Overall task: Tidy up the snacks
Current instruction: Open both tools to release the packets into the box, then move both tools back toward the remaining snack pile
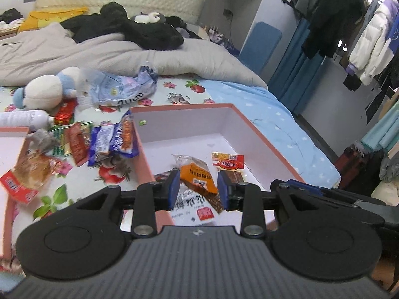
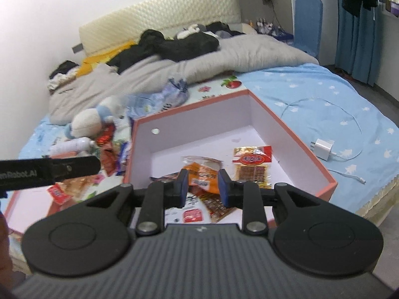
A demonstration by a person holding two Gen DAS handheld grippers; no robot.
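Note:
A pink box with a white inside lies on the bed; it also shows in the right wrist view. Inside lie an orange snack packet, a red-topped packet and a white packet. My left gripper is open above the box's near end, jaws either side of the orange packet. My right gripper is open over the same packets, beside the red-topped packet. Loose snacks lie left of the box.
A second pink box lies at the left with a packet on its edge. A plush toy, a white bottle and a crumpled bag lie behind the snacks. A white charger and cable lie right of the box.

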